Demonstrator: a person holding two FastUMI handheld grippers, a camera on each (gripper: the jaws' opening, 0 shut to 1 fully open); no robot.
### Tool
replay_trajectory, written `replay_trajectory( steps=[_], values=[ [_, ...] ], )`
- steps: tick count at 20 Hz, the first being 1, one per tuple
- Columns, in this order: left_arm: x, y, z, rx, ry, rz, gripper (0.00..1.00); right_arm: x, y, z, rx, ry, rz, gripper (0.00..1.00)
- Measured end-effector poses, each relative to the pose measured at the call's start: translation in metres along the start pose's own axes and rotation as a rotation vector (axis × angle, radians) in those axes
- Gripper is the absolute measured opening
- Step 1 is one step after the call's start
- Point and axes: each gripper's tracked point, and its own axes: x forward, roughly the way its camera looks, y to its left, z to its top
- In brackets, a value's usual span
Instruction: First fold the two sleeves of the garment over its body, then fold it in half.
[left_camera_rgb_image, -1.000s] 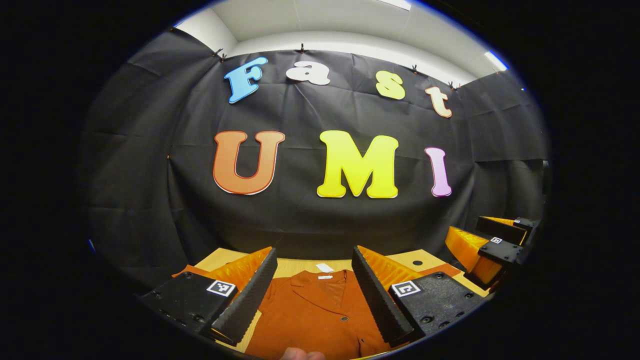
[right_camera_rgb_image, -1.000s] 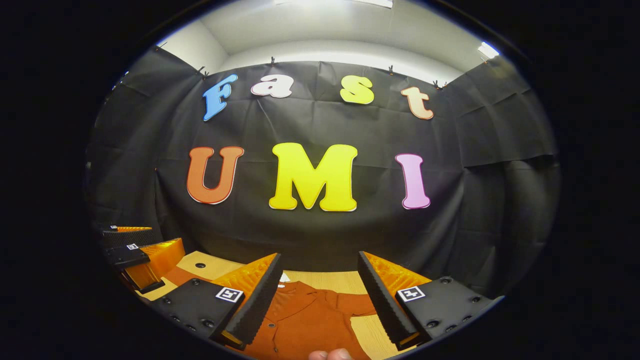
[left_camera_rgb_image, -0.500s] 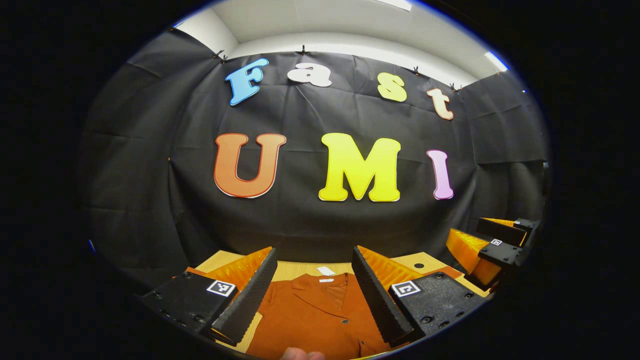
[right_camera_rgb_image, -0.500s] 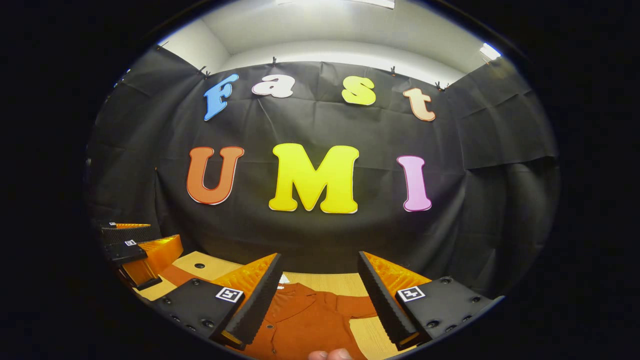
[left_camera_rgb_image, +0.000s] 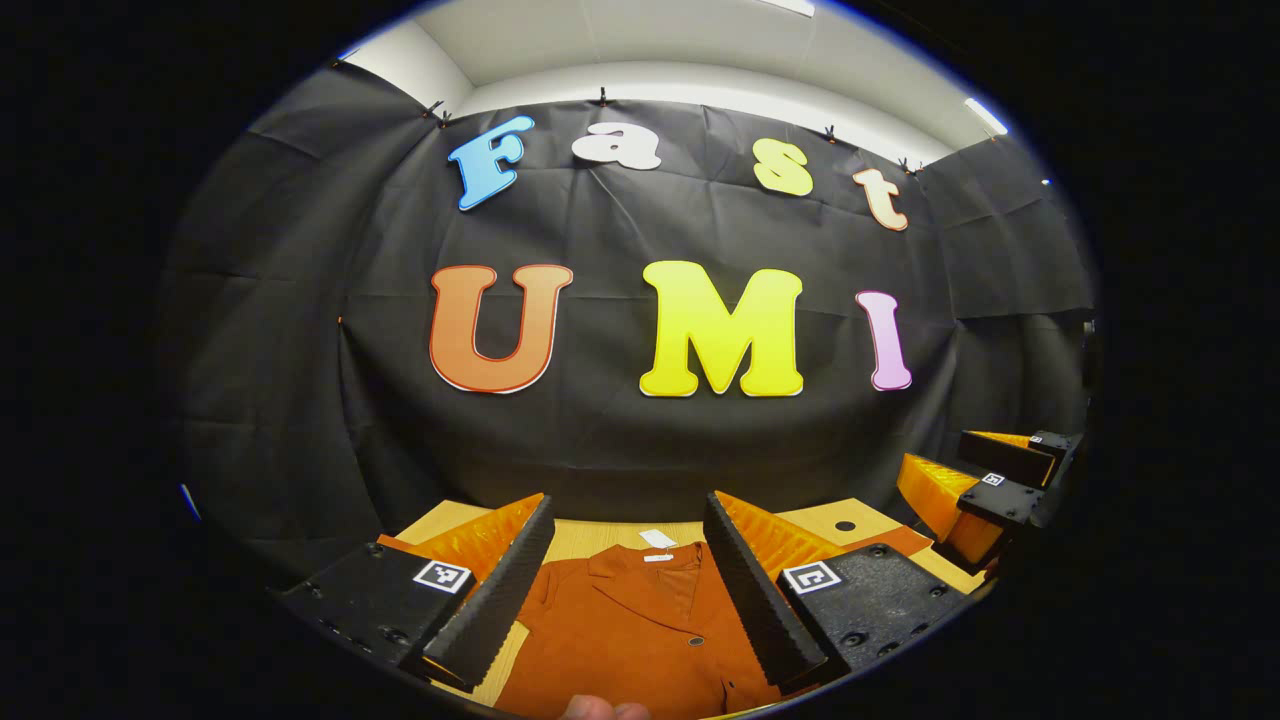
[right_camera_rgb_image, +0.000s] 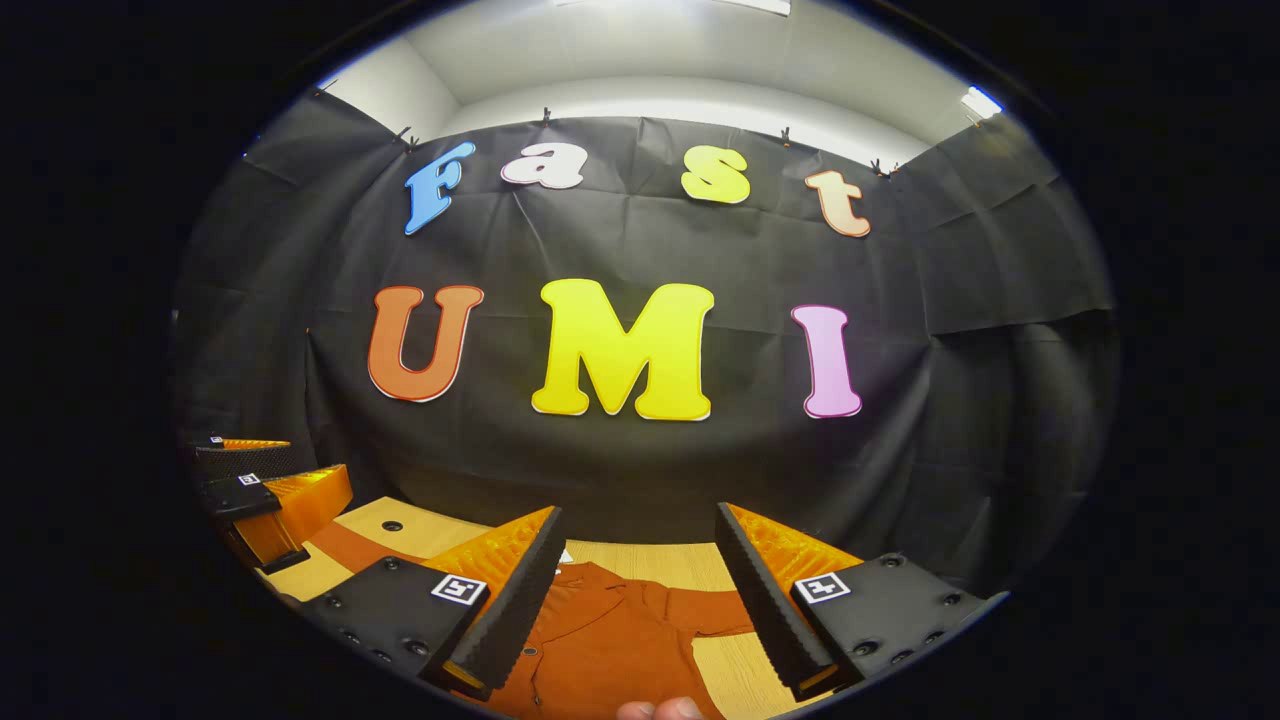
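Two grippers, both held above a wooden table (left_camera_rgb_image: 600, 538), jaws apart and clamping nothing.

Item 1: left gripper (left_camera_rgb_image: 628, 580). Fingers spread wide, framing the collar of the garment (left_camera_rgb_image: 630, 630) in the left gripper view. Held clear of the cloth, apparently so a grasp point can be chosen.

Item 2: right gripper (right_camera_rgb_image: 635, 590). Fingers likewise spread, poised over the garment's right side, where one sleeve (right_camera_rgb_image: 715, 612) stretches out to the right across bare wood in the right gripper view. In the left gripper view it appears at far right, well apart from the left one.

Item 3: garment. Rust-orange buttoned shirt, lying flat and face up on the table, collar toward the far wall, a white tag (left_camera_rgb_image: 657, 539) at the neck. Sleeves look unfolded; the other sleeve (right_camera_rgb_image: 350, 545) extends left beneath the left gripper.

Item 4: a fingertip (left_camera_rgb_image: 600, 710) at the near edge of each view, belonging to the holding hand.

Judgement: the task seems at its start, no fold yet made. Each gripper likely needs to descend on its own sleeve.
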Motion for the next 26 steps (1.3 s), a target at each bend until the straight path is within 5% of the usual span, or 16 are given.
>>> replay_trajectory(
  steps=[5,10,16,26],
  values=[
    [0.003,-0.002,0.000,0.010,0.004,0.010,0.97,0.007,-0.020,-0.010,0.018,0.025,-0.007,0.96],
    [0.006,-0.006,-0.009,0.027,0.032,0.025,0.97,0.021,-0.081,-0.020,0.011,0.044,-0.067,0.95],
    [0.026,-0.037,-0.017,0.058,0.068,0.011,0.97,0.065,-0.192,-0.043,0.070,0.108,-0.156,0.95],
    [0.071,-0.102,-0.047,0.132,0.202,0.006,0.98,0.177,-0.375,-0.158,0.160,0.320,-0.210,0.96]
  ],
)
